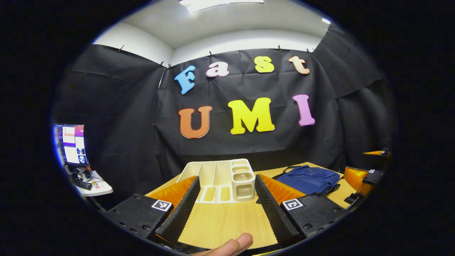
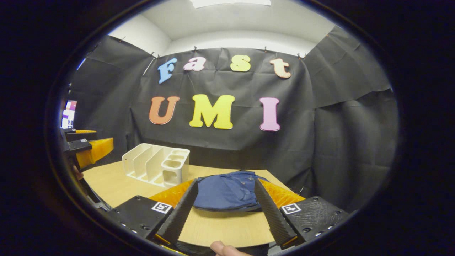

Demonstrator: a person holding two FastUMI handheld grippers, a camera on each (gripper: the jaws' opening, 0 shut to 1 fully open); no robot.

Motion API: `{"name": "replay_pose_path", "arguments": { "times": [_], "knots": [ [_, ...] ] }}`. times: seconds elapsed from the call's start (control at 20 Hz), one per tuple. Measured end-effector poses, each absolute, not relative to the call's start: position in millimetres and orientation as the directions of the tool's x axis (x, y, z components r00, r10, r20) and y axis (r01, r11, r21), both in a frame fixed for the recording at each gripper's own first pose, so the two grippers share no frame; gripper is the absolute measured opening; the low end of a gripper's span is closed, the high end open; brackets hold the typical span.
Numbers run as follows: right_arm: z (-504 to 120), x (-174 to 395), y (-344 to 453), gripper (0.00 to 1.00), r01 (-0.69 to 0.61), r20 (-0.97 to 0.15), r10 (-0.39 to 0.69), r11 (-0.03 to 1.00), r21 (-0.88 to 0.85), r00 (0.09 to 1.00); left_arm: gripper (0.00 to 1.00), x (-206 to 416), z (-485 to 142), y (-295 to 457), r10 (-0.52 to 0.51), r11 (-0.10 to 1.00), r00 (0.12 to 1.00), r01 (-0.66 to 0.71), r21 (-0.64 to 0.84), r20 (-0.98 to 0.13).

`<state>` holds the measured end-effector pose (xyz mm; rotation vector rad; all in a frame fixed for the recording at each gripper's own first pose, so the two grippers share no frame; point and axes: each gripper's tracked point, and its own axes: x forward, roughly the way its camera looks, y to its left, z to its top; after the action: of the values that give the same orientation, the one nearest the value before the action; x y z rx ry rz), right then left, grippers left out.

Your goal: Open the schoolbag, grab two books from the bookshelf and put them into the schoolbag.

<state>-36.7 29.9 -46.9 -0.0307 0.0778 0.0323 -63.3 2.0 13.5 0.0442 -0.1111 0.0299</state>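
Lying flat beyond open right gripper [image 2: 224,208]: schoolbag [image 2: 227,192].

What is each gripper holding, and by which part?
Nothing. The left gripper and the right gripper are both open above the table, short of the schoolbag.

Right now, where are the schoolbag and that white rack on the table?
schoolbag [image 2: 225,193]: right gripper view, middle of its blue top panel.
white rack [image 1: 221,176]: left gripper view, a divider between its slots.

Left gripper over the table, facing the bookshelf

The left gripper [image 1: 224,209] hangs open above the wooden table [image 1: 220,224]; the white bookshelf [image 1: 222,179] stands ahead, the blue schoolbag [image 1: 308,179] beside it.
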Motion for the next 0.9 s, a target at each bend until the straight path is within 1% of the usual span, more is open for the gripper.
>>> {"name": "replay_pose_path", "arguments": {
  "times": [0.05,0.1,0.15,0.2,0.3,0.4,0.5,0.55,0.6,0.65,0.9],
  "knots": [
    [-48.4,-36.3,25.5,0.98,-0.029,-0.084,0.027,0.999,-0.023,0.996,0.96,-62.0,10.1,3.6,0.030,0.999,0.995,-0.034,0.041,0.099],
    [-51.7,-35.0,20.4,0.95,-0.021,-0.089,0.020,1.000,-0.014,0.996,0.97,-60.6,6.8,5.5,0.034,0.999,0.996,-0.037,0.034,0.085],
    [-53.3,-34.5,15.3,0.95,-0.013,-0.095,0.013,1.000,-0.003,0.995,0.95,-58.8,5.3,5.4,0.036,0.999,0.996,-0.038,0.023,0.075],
    [-54.4,-32.4,11.6,0.95,-0.005,-0.100,0.006,1.000,0.008,0.995,0.97,-56.4,3.6,5.5,0.037,0.999,0.997,-0.038,0.011,0.067],
    [-54.8,-30.8,3.8,0.95,0.009,-0.101,-0.007,1.000,0.020,0.995,0.97,-52.9,-3.9,4.5,0.032,0.999,0.999,-0.032,-0.007,0.032],
    [-52.6,-30.7,-1.0,0.95,0.014,-0.084,-0.012,1.000,0.017,0.996,0.97,-53.7,-0.9,3.5,0.026,1.000,0.999,-0.026,-0.004,0.043],
    [-50.2,-30.5,-3.8,0.98,0.015,-0.067,-0.014,1.000,0.016,0.998,0.97,-54.1,0.8,2.0,0.023,1.000,0.998,-0.024,0.006,0.052],
    [-50.6,-30.2,-5.4,0.95,0.016,-0.066,-0.015,1.000,0.018,0.998,0.97,-55.1,0.3,-0.6,0.019,1.000,0.998,-0.019,0.012,0.052],
    [-52.9,-29.0,-5.6,0.98,0.011,-0.066,-0.010,1.000,0.019,0.998,0.97,-54.5,1.0,-2.6,0.013,1.000,0.998,-0.014,0.019,0.058],
    [-54.1,-28.4,-5.4,0.95,0.007,-0.067,-0.006,1.000,0.018,0.998,0.97,-53.8,0.4,-3.9,0.008,1.000,0.998,-0.009,0.023,0.058],
    [-62.4,-25.8,-8.1,0.95,0.008,-0.070,-0.007,1.000,0.008,0.998,0.97,-43.5,-15.5,-9.7,0.010,1.000,1.000,-0.010,0.026,0.009]
  ]
}}
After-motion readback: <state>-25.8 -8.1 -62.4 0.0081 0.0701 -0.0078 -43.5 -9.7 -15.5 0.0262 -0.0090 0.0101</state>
